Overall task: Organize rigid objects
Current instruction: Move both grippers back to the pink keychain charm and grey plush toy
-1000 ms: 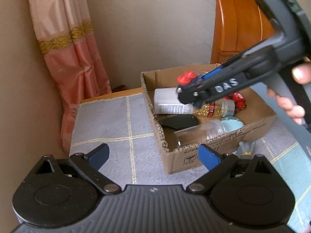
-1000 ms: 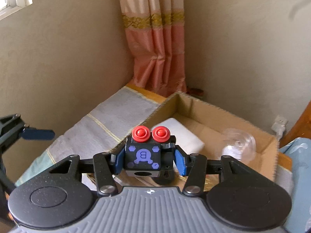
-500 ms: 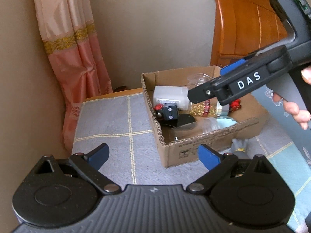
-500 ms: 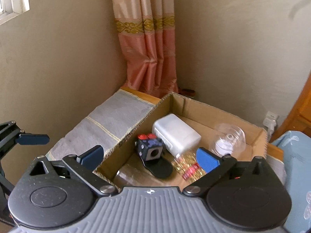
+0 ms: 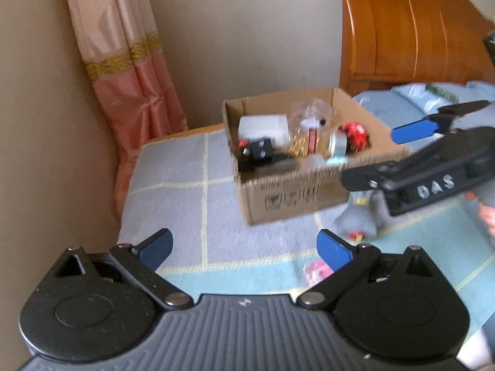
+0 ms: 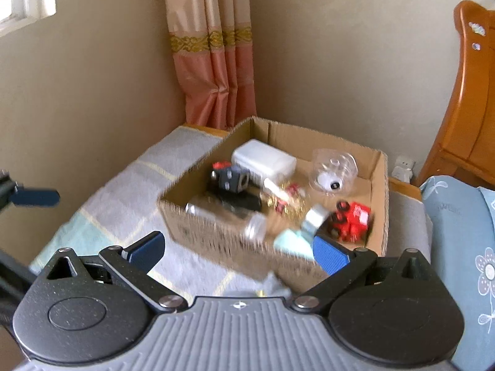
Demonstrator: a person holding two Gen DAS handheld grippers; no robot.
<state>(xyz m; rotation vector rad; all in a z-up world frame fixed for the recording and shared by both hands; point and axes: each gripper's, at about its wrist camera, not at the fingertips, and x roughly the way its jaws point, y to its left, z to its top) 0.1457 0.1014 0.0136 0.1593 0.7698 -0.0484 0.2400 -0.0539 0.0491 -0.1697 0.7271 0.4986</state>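
Cardboard box [image 6: 379, 204] mid-frame on the grey checked cloth [image 5: 173, 191], already holding a white case [image 6: 263, 157], clear jar [image 6: 334, 170], red toy [image 6: 352, 218] and more. Black cube [image 6: 230, 177] with red buttons now lying at the box's upper-left corner beside the white case, no longer in the right gripper [image 6: 236, 249]. Jaws just sprung wide, nothing between them, pulled back toward the lower frame. Left gripper [image 5: 244, 247] likewise spread and empty. Still outside, lower right of the left view: grey toy [image 5: 355, 221] and a blurred pink item [image 5: 314, 273]. Probably next to fetch.
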